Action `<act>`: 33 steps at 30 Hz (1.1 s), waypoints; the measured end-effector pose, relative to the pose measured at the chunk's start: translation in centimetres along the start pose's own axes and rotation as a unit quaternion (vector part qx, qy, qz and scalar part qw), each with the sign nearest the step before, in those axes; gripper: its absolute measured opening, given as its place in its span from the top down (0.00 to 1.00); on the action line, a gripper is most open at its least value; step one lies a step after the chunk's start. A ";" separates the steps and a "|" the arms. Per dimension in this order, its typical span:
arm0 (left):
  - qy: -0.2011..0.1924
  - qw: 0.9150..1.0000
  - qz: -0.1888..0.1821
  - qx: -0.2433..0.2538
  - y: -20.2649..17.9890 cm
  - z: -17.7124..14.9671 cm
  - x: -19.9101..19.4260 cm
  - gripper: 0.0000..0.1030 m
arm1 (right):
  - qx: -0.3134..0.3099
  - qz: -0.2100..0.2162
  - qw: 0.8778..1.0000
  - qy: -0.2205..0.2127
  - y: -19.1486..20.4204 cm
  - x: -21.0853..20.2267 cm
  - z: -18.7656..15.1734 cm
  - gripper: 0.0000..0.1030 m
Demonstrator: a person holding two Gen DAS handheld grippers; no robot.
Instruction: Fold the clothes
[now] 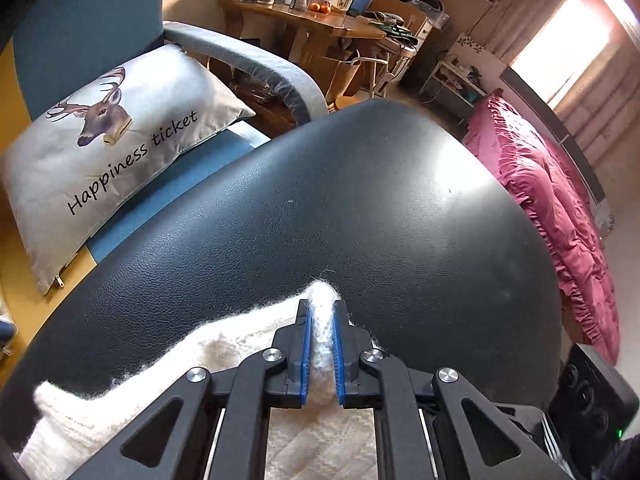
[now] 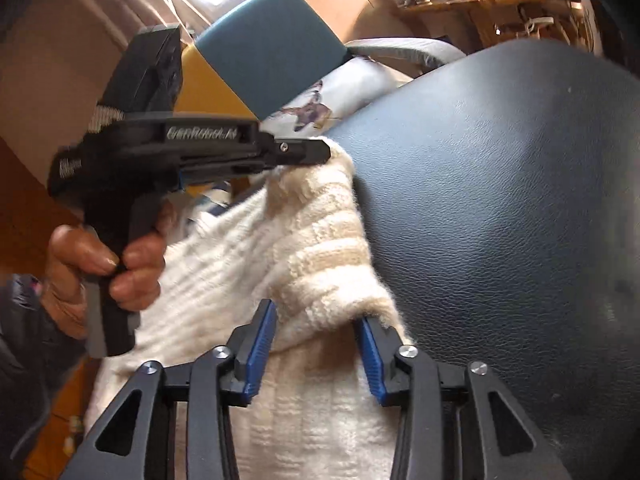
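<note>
Over the dark tabletop (image 1: 360, 200), left gripper (image 1: 321, 308) pinches white sweater (image 2: 280, 248); right gripper (image 2: 316, 316) jaws straddle it.

Black leather surface (image 1: 360, 208), deer-print cushion (image 1: 120, 148) on blue chair (image 1: 80, 12), pink bedding (image 1: 552, 208), cluttered wooden desk (image 1: 304, 20)

A black leather-look table (image 1: 320, 208) fills the foreground. Behind it stands a blue chair (image 1: 80, 20) with a deer cushion (image 1: 120, 136). A cluttered wooden desk (image 1: 304, 20) lies beyond, a pink bed (image 1: 552, 200) to the right, under a sunlit window (image 1: 560, 40).
</note>
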State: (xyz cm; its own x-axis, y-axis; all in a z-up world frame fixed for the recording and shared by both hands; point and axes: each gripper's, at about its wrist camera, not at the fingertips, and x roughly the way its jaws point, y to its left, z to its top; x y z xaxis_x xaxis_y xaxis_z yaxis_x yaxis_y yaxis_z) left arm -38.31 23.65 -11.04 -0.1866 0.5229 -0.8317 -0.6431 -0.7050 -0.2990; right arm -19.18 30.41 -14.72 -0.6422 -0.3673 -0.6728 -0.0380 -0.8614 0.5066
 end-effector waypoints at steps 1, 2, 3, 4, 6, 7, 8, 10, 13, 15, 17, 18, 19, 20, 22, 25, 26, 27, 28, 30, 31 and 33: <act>0.000 1.000 0.005 -0.003 0.0 0.1 0.4 0.89 | -0.011 -0.022 1.000 0.000 0.4 -0.1 -0.1 0.63; 0.003 1.000 0.013 -0.009 0.0 0.1 0.8 0.88 | -0.015 -0.039 0.999 0.001 0.5 -0.1 -0.1 0.63; 0.008 1.000 0.019 -0.013 0.0 0.1 1.1 0.87 | -0.007 -0.038 0.999 0.000 0.2 -0.3 -0.2 0.63; 0.009 1.000 0.023 -0.017 0.2 0.0 1.2 0.85 | 0.001 -0.035 0.999 0.000 -0.4 -0.6 -0.3 0.66; -0.011 0.999 0.017 -0.040 0.6 -0.5 -0.3 0.84 | 0.016 -0.024 1.000 0.003 -1.4 -1.2 -0.3 0.70; -0.023 0.998 0.012 -0.053 0.7 -0.8 -1.2 0.84 | 0.029 -0.004 1.000 0.005 -2.0 -1.4 -0.1 0.68; -0.038 0.997 0.011 -0.068 1.2 -1.2 -2.5 0.80 | 0.051 0.025 0.998 0.010 -2.9 -1.9 0.0 0.67; -0.069 0.992 0.008 -0.101 2.0 -2.4 -5.2 0.71 | 0.083 0.072 0.994 0.014 -4.6 -3.3 -0.2 0.61; -0.093 0.989 0.000 -0.112 1.9 -5.7 -8.5 0.62 | 0.006 -0.006 1.000 0.001 -4.3 -5.9 0.0 0.57; -0.093 0.990 -0.006 -0.111 1.2 -8.6 -9.4 0.55 | -0.097 -0.049 0.994 -0.018 -3.1 -7.7 -0.2 0.57; -0.084 0.989 -0.006 -0.122 1.2 -10.9 -9.3 0.54 | -0.178 -0.084 0.980 -0.014 -1.7 -7.8 0.0 0.57; -0.088 0.987 -0.004 -0.137 1.5 -12.0 -9.5 0.54 | -0.212 -0.094 0.973 -0.008 -1.0 -7.1 -0.2 0.57; -0.094 0.984 -0.002 -0.153 1.8 -13.2 -9.8 0.54 | -0.246 -0.104 0.964 -0.001 -0.2 -6.3 -0.4 0.57; -0.101 0.980 0.000 -0.170 2.1 -14.3 -10.2 0.54 | -0.279 -0.114 0.954 0.005 0.6 -5.6 -0.6 0.57; -0.119 0.973 0.012 -0.200 2.9 -16.4 -11.0 0.54 | -0.344 -0.133 0.929 0.018 2.1 -4.1 -1.0 0.57; -0.150 0.959 0.043 -0.237 5.3 -18.7 -12.7 0.54 | -0.422 -0.151 0.894 0.026 3.6 -2.4 -2.4 0.57; -0.154 0.956 0.052 -0.246 6.1 -19.3 -13.1 0.54 | -0.442 -0.154 0.883 0.029 4.0 -2.0 -2.8 0.57; -0.155 0.953 0.053 -0.254 7.1 -19.8 -13.3 0.54 | -0.457 -0.164 0.874 0.021 4.7 -1.2 -2.8 0.57; -0.157 0.951 0.051 -0.262 8.1 -20.1 -13.6 0.54 | -0.472 -0.174 0.864 0.012 5.3 -0.3 -2.7 0.57; -0.154 0.948 0.053 -0.273 9.3 -21.1 -13.5 0.54 | -0.500 -0.206 0.841 -0.006 6.1 0.8 -2.9 0.57; -0.150 0.949 0.050 -0.274 9.7 -21.5 -13.3 0.54 | -0.514 -0.223 0.828 -0.016 6.4 1.4 -2.9 0.57; -0.145 0.951 0.043 -0.271 10.0 -22.3 -12.8 0.55 | -0.530 -0.252 0.809 -0.034 6.9 2.4 -2.6 0.57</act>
State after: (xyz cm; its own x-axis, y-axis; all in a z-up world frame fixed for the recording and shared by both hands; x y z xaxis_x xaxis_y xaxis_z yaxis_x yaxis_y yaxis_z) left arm -25.83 -0.74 -13.81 -0.4692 0.5075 -0.7227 -0.1538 -0.8528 -0.4990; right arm -18.97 22.65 -14.21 -0.7912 0.1140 -0.6008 0.3466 -0.7258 -0.5942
